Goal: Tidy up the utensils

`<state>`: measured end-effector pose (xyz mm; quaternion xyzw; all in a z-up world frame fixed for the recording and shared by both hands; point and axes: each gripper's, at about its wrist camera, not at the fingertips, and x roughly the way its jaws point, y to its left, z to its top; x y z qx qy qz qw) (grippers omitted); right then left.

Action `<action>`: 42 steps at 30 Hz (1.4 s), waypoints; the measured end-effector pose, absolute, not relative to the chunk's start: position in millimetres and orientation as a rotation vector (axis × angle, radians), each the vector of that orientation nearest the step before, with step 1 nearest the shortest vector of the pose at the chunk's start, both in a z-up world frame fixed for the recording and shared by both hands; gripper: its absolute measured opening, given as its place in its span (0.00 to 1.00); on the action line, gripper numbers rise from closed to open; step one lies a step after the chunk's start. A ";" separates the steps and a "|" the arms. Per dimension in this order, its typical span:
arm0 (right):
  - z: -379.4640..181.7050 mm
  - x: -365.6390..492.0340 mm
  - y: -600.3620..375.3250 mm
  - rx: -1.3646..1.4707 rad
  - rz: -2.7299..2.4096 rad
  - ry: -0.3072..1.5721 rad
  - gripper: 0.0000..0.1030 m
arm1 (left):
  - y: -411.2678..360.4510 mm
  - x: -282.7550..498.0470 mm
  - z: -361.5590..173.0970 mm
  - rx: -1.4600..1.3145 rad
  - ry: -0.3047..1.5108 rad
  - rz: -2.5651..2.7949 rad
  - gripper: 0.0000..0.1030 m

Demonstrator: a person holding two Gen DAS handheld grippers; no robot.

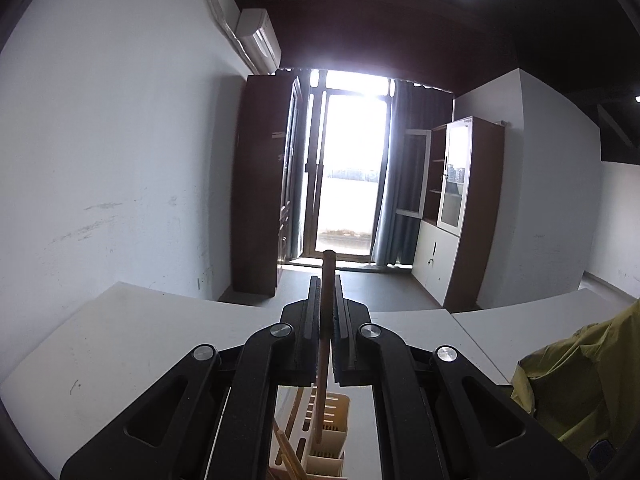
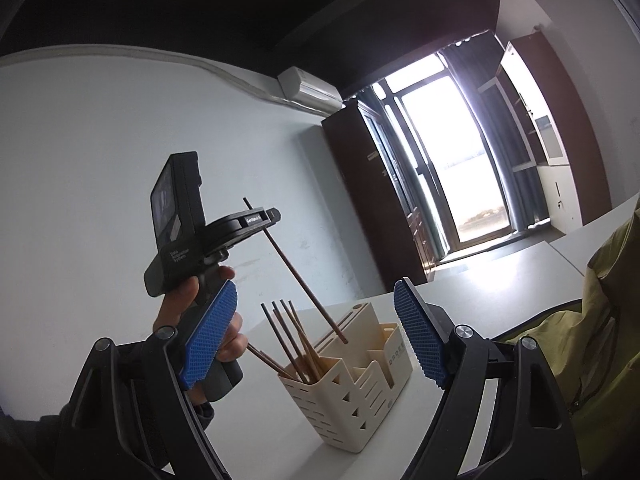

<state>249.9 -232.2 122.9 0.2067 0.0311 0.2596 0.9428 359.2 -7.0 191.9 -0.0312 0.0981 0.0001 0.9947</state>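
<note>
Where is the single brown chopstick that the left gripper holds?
In the right wrist view, the brown chopstick slants left of centre, clamped in the left gripper, its lower tip over the cream plastic utensil holder.

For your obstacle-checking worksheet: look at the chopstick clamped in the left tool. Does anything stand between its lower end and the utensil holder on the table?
Nothing visible does. The chopstick in the left tool slants down over the utensil holder, its lower end above an open compartment behind the other chopsticks.

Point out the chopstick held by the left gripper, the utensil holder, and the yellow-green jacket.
held chopstick (image 2: 296, 270): right wrist view, mid-shaft.
utensil holder (image 2: 340, 412): right wrist view, slotted front wall.
yellow-green jacket (image 1: 580, 372): left wrist view, folded fabric at the right edge.
</note>
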 end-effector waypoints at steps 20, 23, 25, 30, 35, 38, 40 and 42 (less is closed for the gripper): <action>114.0 260.4 -236.2 0.448 0.526 0.098 0.78 | 2.2 312.1 223.3 -0.089 0.116 -0.012 0.04; 112.9 261.3 -236.8 0.451 0.521 0.106 0.79 | 2.8 319.1 209.8 -0.067 0.141 0.003 0.04; 112.3 261.8 -235.8 0.446 0.515 0.113 0.80 | 5.5 323.1 196.3 -0.056 0.179 0.009 0.08; 109.9 265.7 -229.3 0.403 0.461 0.143 0.83 | 26.0 300.8 165.6 -0.062 0.185 0.064 0.94; 106.9 267.0 -209.6 0.335 0.442 0.184 0.86 | 54.0 265.4 146.1 -0.046 0.271 0.063 0.94; 111.5 259.0 -188.8 0.282 0.447 0.207 0.88 | 69.4 249.3 133.0 0.028 0.331 0.095 0.94; 116.8 250.8 -172.9 0.242 0.433 0.237 0.89 | 79.1 238.9 123.8 0.093 0.348 0.125 0.94; 122.7 240.0 -157.4 0.196 0.402 0.267 0.89 | 87.8 228.7 122.8 0.146 0.353 0.141 0.94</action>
